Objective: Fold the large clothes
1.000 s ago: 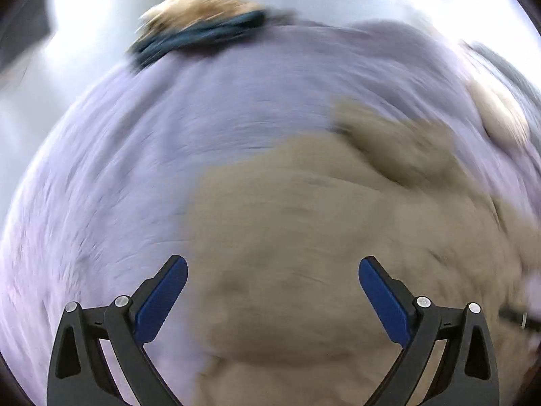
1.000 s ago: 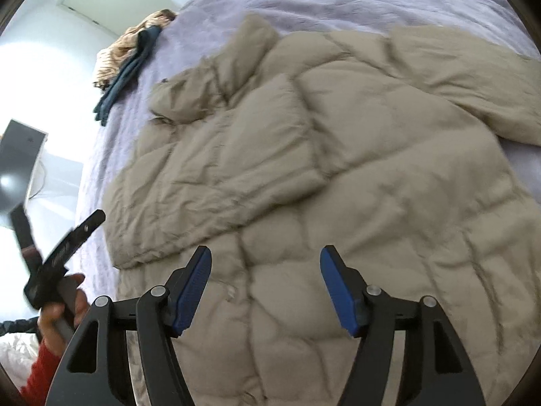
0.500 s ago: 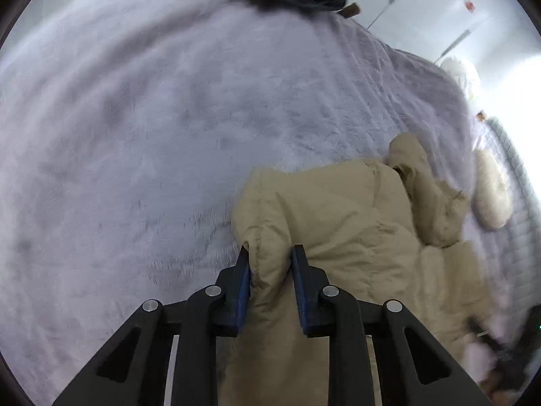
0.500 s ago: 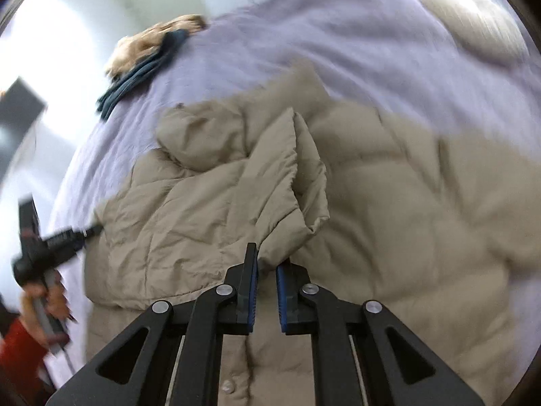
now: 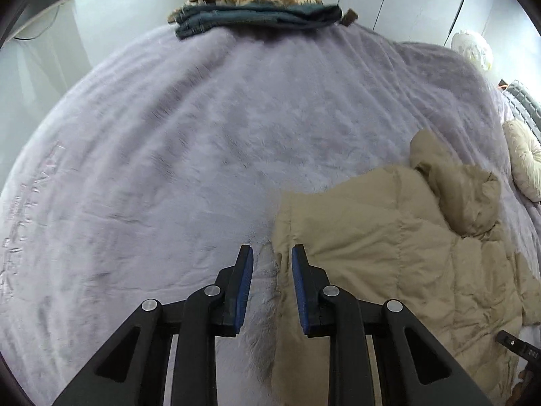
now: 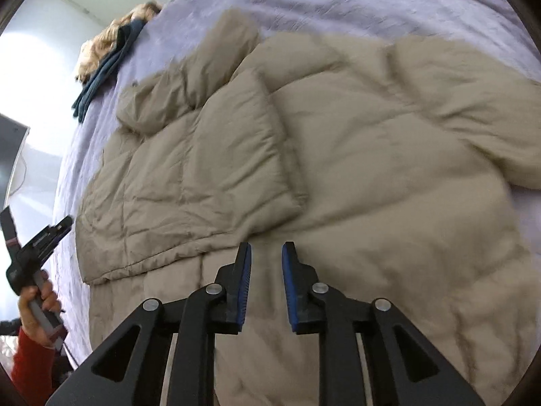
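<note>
Now that both grippers have let go, the jacket (image 6: 338,155) lies flat on the bed (image 5: 175,155), one side folded in. Left gripper (image 5: 272,253) fingers narrow, nothing btwn; right gripper (image 6: 266,250) fingers just eased open, empty. Other side likely next.

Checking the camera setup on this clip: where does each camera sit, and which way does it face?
Left wrist: on the left gripper, angled down across the lilac blanket at the tan jacket edge; its fingers show, jaws just closed narrow, that edge between them.
Right wrist: on the right gripper, angled down over the jacket; its fingers show, jaws just eased open, empty; also the hand holding the left gripper, red sleeve.
Both share jacket, blanket, far clothes pile.
</note>
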Demonstrator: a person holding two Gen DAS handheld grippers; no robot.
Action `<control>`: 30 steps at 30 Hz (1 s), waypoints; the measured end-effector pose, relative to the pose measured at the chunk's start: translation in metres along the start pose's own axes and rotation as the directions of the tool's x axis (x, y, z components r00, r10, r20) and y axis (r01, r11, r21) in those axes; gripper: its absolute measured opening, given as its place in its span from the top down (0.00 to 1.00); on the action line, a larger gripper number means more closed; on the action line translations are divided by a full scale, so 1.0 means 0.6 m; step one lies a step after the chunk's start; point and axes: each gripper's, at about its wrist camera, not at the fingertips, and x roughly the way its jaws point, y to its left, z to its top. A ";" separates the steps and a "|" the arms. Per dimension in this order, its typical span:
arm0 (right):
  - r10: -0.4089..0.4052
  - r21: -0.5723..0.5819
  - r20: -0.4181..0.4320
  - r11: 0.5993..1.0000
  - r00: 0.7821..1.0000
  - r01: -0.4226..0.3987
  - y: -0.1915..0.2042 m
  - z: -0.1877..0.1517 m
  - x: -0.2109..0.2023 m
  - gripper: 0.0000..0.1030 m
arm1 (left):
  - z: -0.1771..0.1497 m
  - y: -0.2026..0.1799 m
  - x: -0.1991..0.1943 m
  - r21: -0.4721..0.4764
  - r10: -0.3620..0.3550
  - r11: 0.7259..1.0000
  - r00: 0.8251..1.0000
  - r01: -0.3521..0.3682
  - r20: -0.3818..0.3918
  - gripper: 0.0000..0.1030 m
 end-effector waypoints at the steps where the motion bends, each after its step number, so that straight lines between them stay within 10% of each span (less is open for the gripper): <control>1: -0.013 0.011 0.033 1.000 0.999 0.013 -0.010 0.000 -0.017 0.80 | 0.002 -0.002 -0.013 0.001 -0.009 1.000 1.000 0.009 0.015 0.75; 23: 0.104 0.095 -0.023 0.990 0.994 -0.101 -0.052 -0.005 -0.007 0.80 | -0.066 -0.093 -0.015 0.018 0.008 1.000 0.998 -0.007 -0.060 0.75; 25: 0.110 0.116 -0.029 0.988 0.993 -0.106 -0.066 -0.017 -0.024 0.72 | -0.077 -0.115 -0.034 0.029 -0.010 1.000 0.998 0.011 -0.063 0.75; 27: 0.119 0.130 -0.026 0.985 0.993 -0.115 -0.077 -0.029 -0.040 0.43 | -0.092 -0.140 -0.051 0.036 -0.032 0.999 0.997 0.035 -0.069 0.75; 30: 0.135 0.149 -0.029 0.980 0.990 -0.129 -0.099 -0.048 -0.059 0.40 | -0.115 -0.183 -0.068 0.042 -0.078 0.996 0.992 0.082 -0.097 0.75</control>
